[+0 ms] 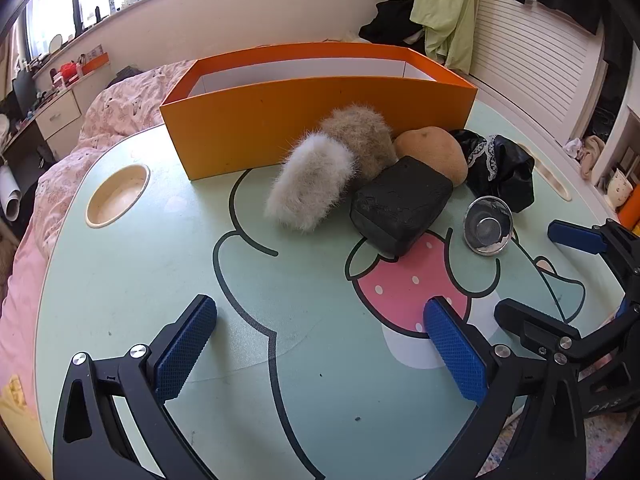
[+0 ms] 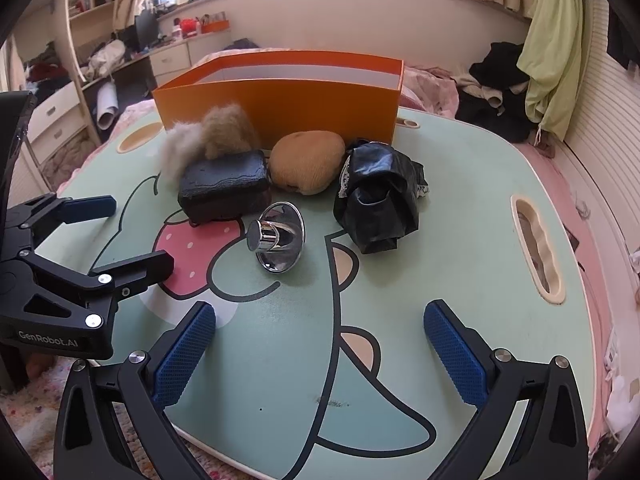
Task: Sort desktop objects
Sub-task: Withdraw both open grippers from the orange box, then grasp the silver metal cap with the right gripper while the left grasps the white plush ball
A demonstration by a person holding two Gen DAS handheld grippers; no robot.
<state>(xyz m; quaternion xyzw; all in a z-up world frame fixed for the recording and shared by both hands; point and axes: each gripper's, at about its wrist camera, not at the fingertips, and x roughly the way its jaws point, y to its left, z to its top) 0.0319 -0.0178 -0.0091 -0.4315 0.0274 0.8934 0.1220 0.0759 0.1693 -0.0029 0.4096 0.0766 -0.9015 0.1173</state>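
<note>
An orange box (image 1: 316, 120) (image 2: 280, 108) stands open-topped at the far side of the mint-green cartoon table (image 1: 160, 280) (image 2: 440, 280). In front of it lie a white furry piece (image 1: 310, 184) (image 2: 176, 152), a tan furry piece (image 1: 360, 136) (image 2: 228, 128), a black block (image 1: 400, 204) (image 2: 224, 188), a tan pouch (image 1: 434, 152) (image 2: 306, 160), a black shiny cloth bundle (image 1: 500, 168) (image 2: 380, 196) and a chrome funnel-shaped piece (image 1: 488, 224) (image 2: 276, 236). My left gripper (image 1: 320, 344) (image 2: 136, 234) is open above bare tabletop, well short of the objects. My right gripper (image 2: 320, 352) (image 1: 532, 270) is open too, with nothing between its fingers.
The table has a round cup recess (image 1: 118, 196) at its left and a slot handle (image 2: 538, 248) at its right. A bed with pink bedding (image 1: 120, 104) lies behind it, with drawers (image 2: 172, 58), a windowsill and hanging clothes (image 2: 552, 40) further back.
</note>
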